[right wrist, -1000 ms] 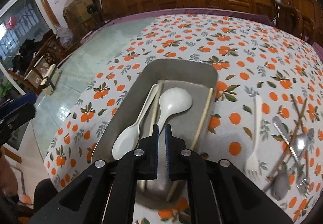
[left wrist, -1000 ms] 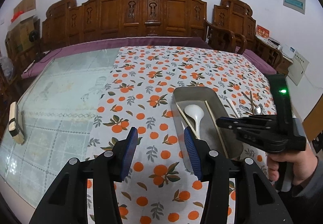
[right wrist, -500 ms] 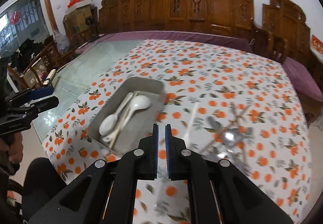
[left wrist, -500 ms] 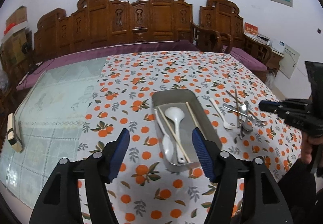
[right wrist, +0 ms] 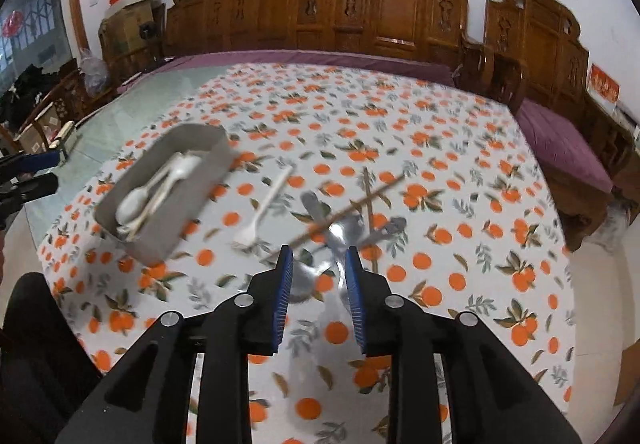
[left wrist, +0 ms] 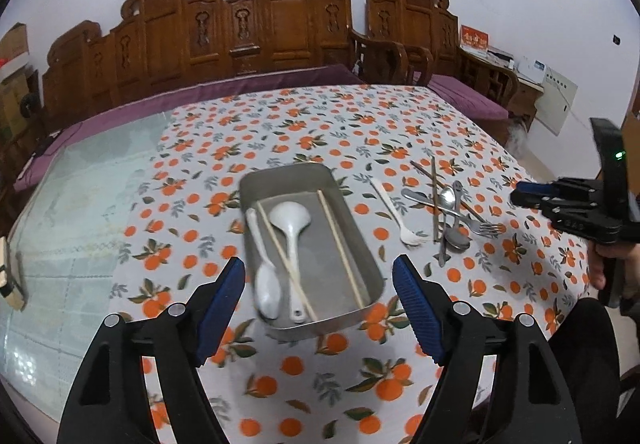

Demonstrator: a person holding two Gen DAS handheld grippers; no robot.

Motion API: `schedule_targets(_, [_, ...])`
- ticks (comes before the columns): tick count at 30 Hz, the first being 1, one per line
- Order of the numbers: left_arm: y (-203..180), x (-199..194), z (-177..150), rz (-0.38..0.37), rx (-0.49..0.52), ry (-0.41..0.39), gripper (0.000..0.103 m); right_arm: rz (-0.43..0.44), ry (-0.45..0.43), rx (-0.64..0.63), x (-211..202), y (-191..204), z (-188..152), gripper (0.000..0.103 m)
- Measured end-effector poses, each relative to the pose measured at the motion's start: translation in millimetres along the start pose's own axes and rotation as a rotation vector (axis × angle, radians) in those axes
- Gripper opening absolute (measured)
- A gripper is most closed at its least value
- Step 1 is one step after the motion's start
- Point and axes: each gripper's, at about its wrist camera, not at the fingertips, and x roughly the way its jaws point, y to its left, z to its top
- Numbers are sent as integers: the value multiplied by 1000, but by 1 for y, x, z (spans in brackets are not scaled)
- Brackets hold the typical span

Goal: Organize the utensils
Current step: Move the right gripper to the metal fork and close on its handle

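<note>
A metal tray [left wrist: 362,244] sits on the orange-patterned cloth [left wrist: 304,123] that covers the right part of the surface, roughly midway between the far and near edges. Inside it lie two white spoons [left wrist: 289,222] and two pale chopsticks [left wrist: 340,248]. Beside the tray, toward the right edge of the surface, a white fork [left wrist: 396,213] lies alone on the cloth. Further right is a loose heap of metal cutlery [left wrist: 452,215] crossed by dark chopsticks [left wrist: 434,179].

The left hand-held gripper [left wrist: 318,308] is above the near end of the tray, its jaws wide and opening, with nothing between the pads. The right hand-held gripper [right wrist: 318,292] is above the near side of the metal heap. Its jaws are partly apart and opening, and they grip nothing. The right-wrist view is blurred, so single pieces in the heap are hard to tell apart.
</note>
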Motion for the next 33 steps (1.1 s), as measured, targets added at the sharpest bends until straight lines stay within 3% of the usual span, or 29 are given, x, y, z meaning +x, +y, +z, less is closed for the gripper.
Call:
schedule_targets(6, [-22, 25, 10, -25, -33, 31, 73, 31, 67, 3, 41, -18, -14, 29])
schedule_targets(14, [-53, 50, 17, -40, -24, 58, 73, 79, 74, 10, 75, -25, -11, 29])
schedule_targets(24, [-56, 57, 14, -39, -26, 75, 73, 33, 218, -97, 107, -18, -5, 23])
schedule_targets(33, [-55, 56, 9, -44, -21, 78, 73, 10, 258, -116, 119, -14, 7, 20])
